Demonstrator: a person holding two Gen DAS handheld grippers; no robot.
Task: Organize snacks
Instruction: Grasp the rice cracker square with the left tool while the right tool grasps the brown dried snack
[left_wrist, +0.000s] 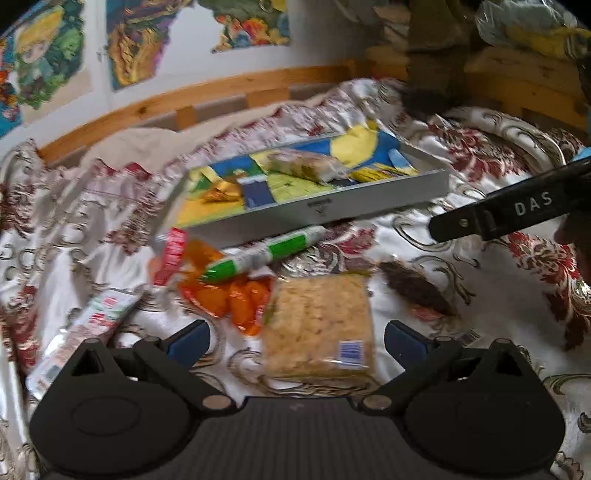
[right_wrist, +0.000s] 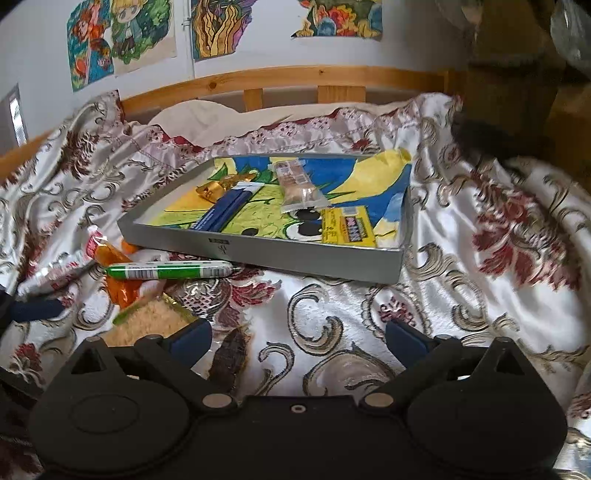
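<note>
1. The snacks lie in two groups on a bed: some in a grey tray (right_wrist: 258, 254), the rest loose on the patterned bedspread (right_wrist: 369, 314) just in front of the tray's near left corner.
2. Inside the tray, on a bright picture lining, are a gold-wrapped sweet (right_wrist: 212, 189) and a dark blue bar (right_wrist: 225, 210) toward the left edge, a clear-wrapped biscuit pack (right_wrist: 297, 186) in the middle, and a yellow packet (right_wrist: 347, 225) against the near edge on the right.
3. Loose on the bedspread, a green-and-white tube (left_wrist: 258, 254) lies across an orange snack bag (left_wrist: 221, 295); a square cracker pack (left_wrist: 319, 325) sits just beside them, with a dark brown piece (left_wrist: 413, 291) to its right and a red-and-white wrapper (left_wrist: 88, 325) well to the left.
4. The left gripper (left_wrist: 297, 341) hovers above the cracker pack, jaws spread wide on either side of it, gripping nothing.
5. The right gripper (right_wrist: 298, 341) hangs over bare bedspread before the tray's near edge, jaws wide apart and empty.
6. A wooden bed rail (right_wrist: 295, 77) runs behind the tray, below coloured drawings (right_wrist: 122, 40) on the wall.
</note>
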